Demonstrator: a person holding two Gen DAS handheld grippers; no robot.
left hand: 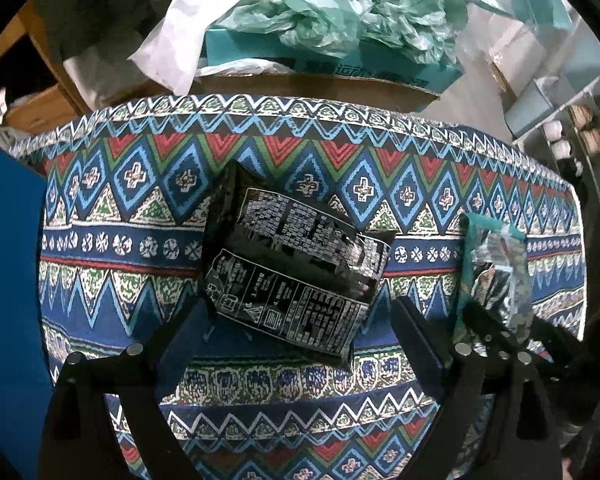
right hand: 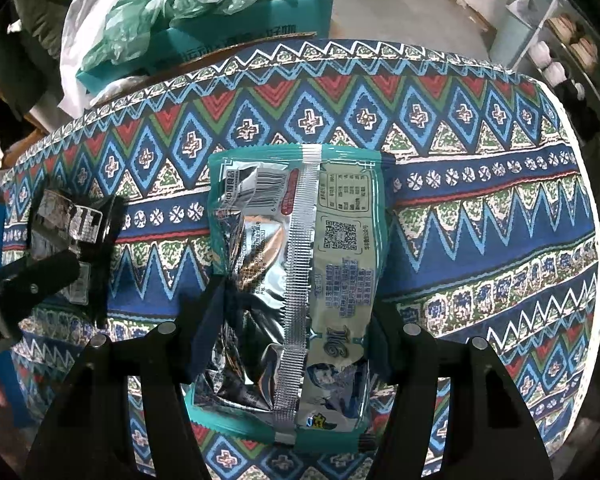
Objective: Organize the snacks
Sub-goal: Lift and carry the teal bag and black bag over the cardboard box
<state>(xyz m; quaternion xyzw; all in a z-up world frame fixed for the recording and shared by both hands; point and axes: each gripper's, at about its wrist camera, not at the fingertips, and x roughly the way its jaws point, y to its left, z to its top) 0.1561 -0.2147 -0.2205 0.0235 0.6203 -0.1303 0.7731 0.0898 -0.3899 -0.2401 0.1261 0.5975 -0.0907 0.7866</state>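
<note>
The left claw [left hand: 296,328] is spread wide above a table draped in a woven cloth of blue, red, green and white zigzags and diamonds [left hand: 140,208]. Between and just ahead of its two dark blue fingers [left hand: 180,336] lies a glossy black snack packet printed with white text [left hand: 296,268], back side up and turned at a slant; its near edge sits between the fingertips, but neither finger clearly presses it, and whether the left finger touches its corner cannot be told. To the right of this claw, near the table's right end, a teal and silver foil snack bag [left hand: 496,268] shows with the right claw's black frame over its near part. In the right wrist view, the right claw [right hand: 296,320] holds that teal and silver bag [right hand: 296,272] between its fingers [right hand: 208,320], which pinch the bag's sides at about mid-length; the bag runs lengthwise away from the claw, its seam, barcode and QR code facing up. To the left of the right claw, the black packet [right hand: 72,224] appears beside the left claw's frame. Beyond the table's far edge stands a teal cardboard box [left hand: 380,64] topped with crumpled green and white plastic bags [left hand: 332,12].
</note>
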